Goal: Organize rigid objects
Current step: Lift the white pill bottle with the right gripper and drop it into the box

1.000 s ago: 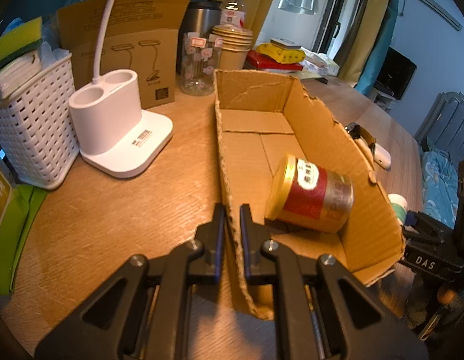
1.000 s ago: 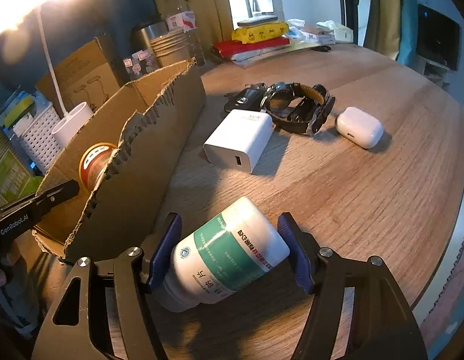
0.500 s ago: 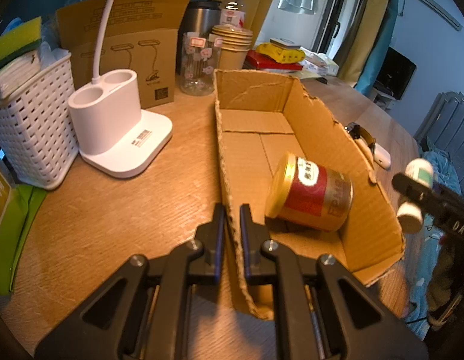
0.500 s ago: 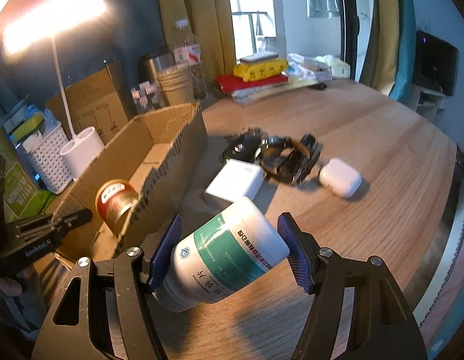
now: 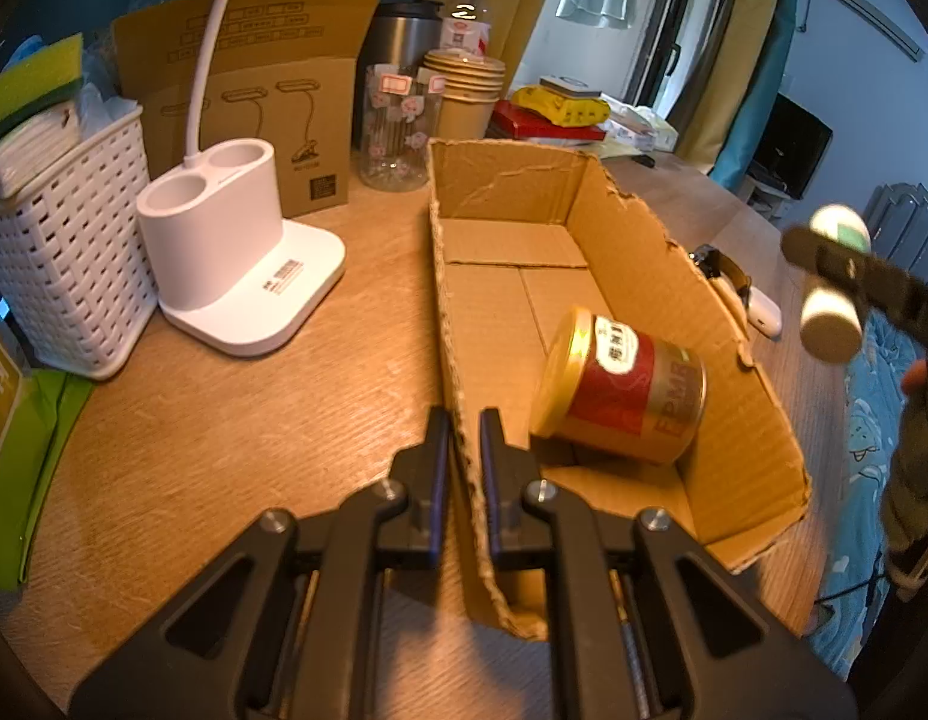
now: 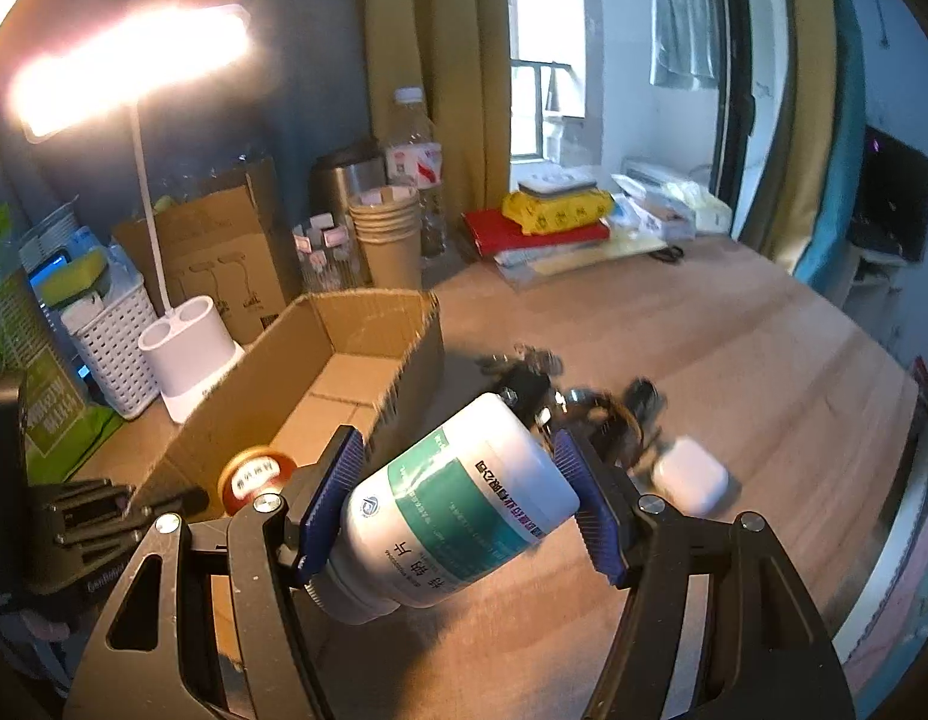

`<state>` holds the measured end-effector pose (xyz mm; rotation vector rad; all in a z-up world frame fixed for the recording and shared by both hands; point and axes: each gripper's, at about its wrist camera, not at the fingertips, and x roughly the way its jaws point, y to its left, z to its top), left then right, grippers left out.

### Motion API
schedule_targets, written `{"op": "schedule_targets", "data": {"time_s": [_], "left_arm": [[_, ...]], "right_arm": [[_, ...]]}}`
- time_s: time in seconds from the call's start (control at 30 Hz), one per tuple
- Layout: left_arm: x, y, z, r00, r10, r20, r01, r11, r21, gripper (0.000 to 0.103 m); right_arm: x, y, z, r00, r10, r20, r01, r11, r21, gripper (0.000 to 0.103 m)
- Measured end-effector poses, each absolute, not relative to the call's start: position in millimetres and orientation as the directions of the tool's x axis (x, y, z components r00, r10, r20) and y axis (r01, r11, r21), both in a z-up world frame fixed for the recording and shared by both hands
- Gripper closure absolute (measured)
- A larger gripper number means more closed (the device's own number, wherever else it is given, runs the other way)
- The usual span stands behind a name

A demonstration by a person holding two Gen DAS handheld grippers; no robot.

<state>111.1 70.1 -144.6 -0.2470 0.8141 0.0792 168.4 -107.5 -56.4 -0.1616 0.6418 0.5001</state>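
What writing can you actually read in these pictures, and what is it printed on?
"FPMR": side of the red and gold tin lying in the cardboard box.
"GenRobot": faint, on the left tool.
Chinese print on the white bottle in the right tool: too blurred to read.
Lamp base sticker: too small.

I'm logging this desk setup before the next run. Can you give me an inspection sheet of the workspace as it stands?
Surface: round wooden table, lit by a desk lamp.
Job's things: cardboard box with a red and gold can lying on its side inside; white pill bottle held in the air.
Clutter: white earbud case, watch, white basket, paper cups, glass jar.
Grippers: left gripper shut on the box's near wall; right gripper shut on the pill bottle.
Cables: nothing seen.
Surroundings: curtains, window.
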Motion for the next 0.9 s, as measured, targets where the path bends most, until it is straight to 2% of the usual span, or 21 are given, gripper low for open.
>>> {"op": "schedule_targets", "data": {"time_s": [0.9], "left_arm": [[113, 72, -147, 0.682, -0.035, -0.73, -0.166, 0.965, -0.202, 0.093]], "right_arm": [[224, -26, -58, 0.638, 0.469, -0.611, -0.628, 0.776, -0.06, 0.033]]}}
